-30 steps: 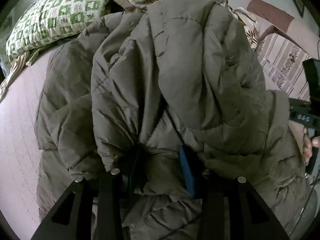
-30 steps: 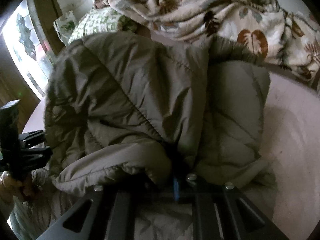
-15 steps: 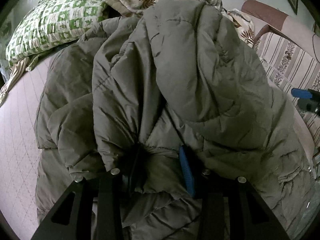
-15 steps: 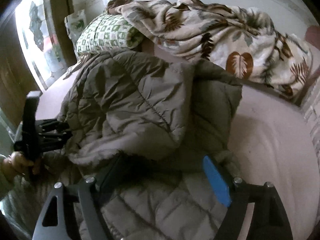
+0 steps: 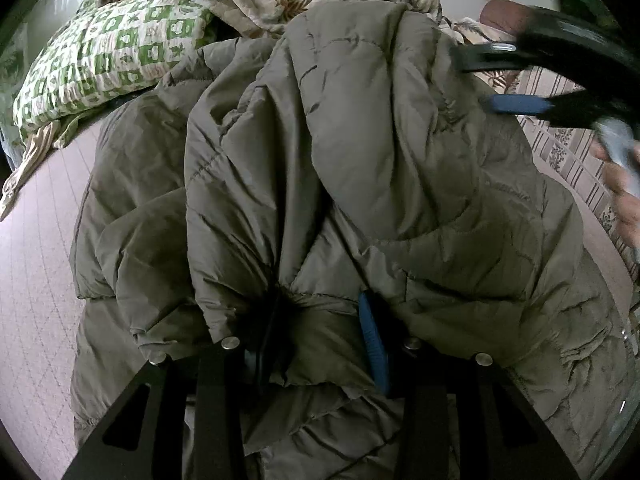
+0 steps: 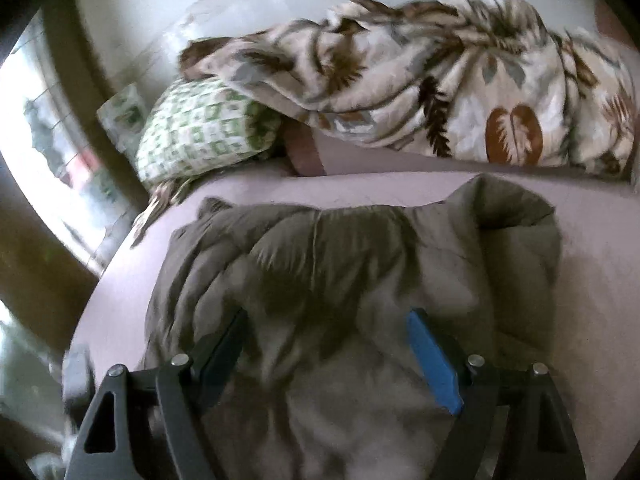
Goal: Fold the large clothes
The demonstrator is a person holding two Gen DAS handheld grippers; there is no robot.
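The bed is carrying everything, with a leaf-print blanket and a green checked pillow lying at its head. The olive padded jacket is lying bunched across the mattress, part of it doubled over itself. The left gripper is grasping a gathered fold of the jacket, its fingers clenched on the padding. The right gripper is hanging above the jacket with fingers released, holding nothing. A fold seems to be partway laid; next the right gripper probably needs to take a fresh edge for the next fold.
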